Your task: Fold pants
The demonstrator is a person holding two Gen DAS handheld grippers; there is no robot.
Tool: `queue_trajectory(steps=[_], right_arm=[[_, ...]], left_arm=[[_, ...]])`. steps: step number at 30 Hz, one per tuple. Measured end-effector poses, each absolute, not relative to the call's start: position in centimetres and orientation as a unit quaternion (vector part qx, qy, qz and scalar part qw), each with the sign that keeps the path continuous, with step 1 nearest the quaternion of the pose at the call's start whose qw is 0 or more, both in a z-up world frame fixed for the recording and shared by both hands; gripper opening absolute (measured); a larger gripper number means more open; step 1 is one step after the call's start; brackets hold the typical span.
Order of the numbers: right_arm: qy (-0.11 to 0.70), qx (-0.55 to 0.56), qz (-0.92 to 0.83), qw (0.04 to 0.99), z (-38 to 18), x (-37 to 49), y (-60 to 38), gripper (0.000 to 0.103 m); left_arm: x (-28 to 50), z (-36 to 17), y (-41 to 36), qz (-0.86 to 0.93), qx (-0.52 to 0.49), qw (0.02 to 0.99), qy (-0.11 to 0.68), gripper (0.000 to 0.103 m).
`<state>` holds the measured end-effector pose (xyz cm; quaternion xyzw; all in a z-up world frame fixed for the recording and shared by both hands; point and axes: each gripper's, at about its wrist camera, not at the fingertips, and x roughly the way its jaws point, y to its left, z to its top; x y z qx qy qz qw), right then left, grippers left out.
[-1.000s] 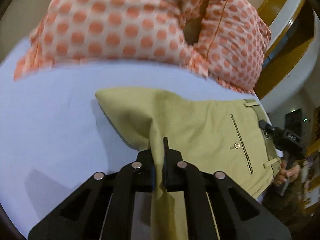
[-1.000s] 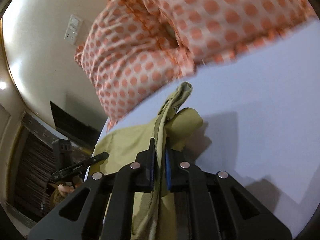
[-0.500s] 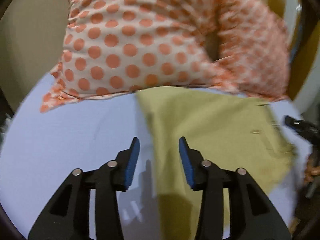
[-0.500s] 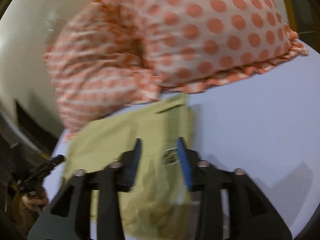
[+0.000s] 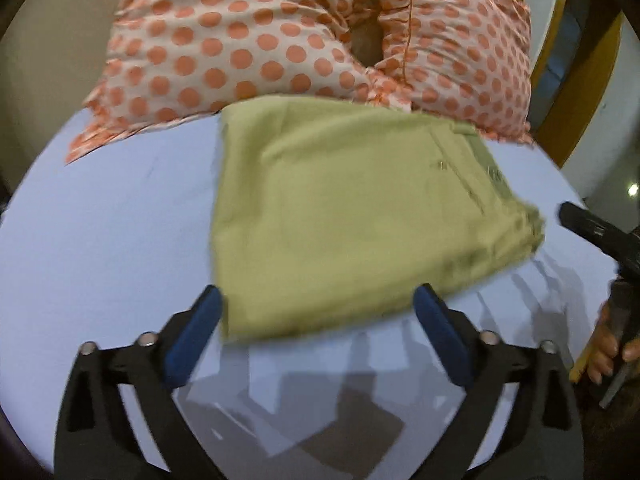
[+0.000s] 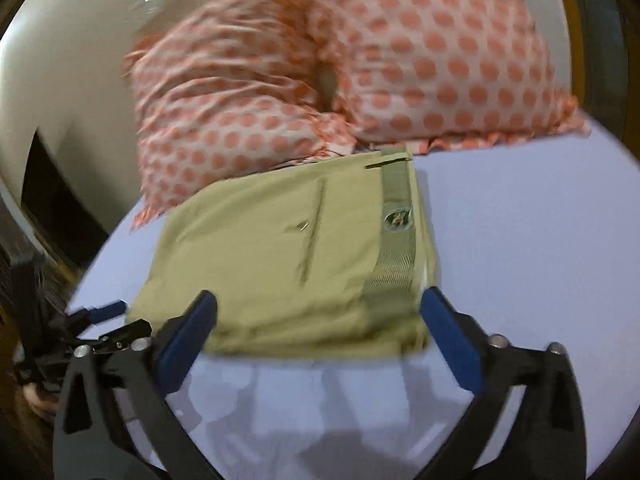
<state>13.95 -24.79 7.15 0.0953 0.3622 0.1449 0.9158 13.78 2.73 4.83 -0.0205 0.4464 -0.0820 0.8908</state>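
Lying folded on the bed (image 5: 100,216), the pants (image 5: 340,216) could flop apart if either gripper's wide, empty jaws bump them

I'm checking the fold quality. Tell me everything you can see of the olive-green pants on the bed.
The olive-green woven-cotton-looking pants lie folded into a flat, roughly rectangular stack on the pale lilac bedsheet. A welt back pocket with a small button faces up; the waistband, with a belt loop and a round label inside, runs along one edge. The far edge meets the orange polka-dot pillows. The layered near edge looks slightly uneven. Neither open gripper, left or right, holds them.
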Motion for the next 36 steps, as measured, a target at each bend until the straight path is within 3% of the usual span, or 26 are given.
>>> queue_trajectory(steps=[6,11,36], right_arm=[[0.382,-0.024,0.1,0.918,4.0,9.5,-19.7,0.102],[0.425,-0.016,0.081,0.901,1.6,10.1,-19.4,0.102],[0.419,-0.021,0.067,0.905,1.3,9.6,-19.1,0.102]], left_arm=[[8.7,2.1,2.4,-0.042,-0.005,0.885,0.464,0.101],[8.6,1.4,2.3,-0.019,0.011,0.887,0.461,0.101],[7.5,1.2,2.5,-0.018,0.01,0.902,0.43,0.101]])
